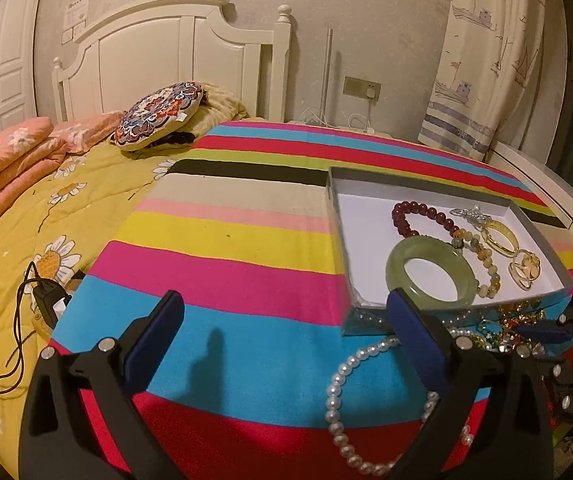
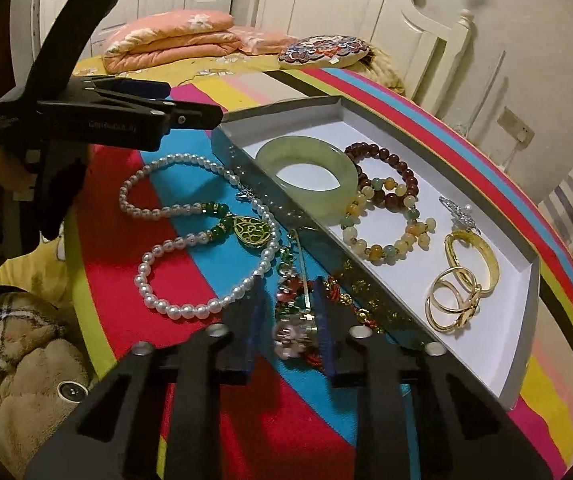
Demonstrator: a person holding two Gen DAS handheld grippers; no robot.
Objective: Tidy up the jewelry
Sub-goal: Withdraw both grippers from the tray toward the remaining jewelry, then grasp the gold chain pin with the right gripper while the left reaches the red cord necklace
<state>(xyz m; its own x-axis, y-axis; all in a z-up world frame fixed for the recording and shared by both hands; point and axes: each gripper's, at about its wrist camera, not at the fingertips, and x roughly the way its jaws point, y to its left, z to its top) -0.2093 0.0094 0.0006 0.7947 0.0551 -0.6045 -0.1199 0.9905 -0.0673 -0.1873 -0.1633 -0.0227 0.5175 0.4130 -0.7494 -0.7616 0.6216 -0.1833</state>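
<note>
Pinching a multicoloured bead bracelet (image 2: 292,320) in the right gripper (image 2: 292,320) beside the white box (image 2: 526,280); left gripper (image 1: 286,332) spread wide, empty.

Warm, rather dim indoor light tints both views yellowish. Ahead of the left gripper (image 1: 282,322), its fingers throw a soft dark shadow on the striped cloth (image 1: 226,248). Strong fisheye bending curves the edges, with black corners. Between the right gripper (image 2: 292,322) fingers the jewelry looks blurred.
</note>
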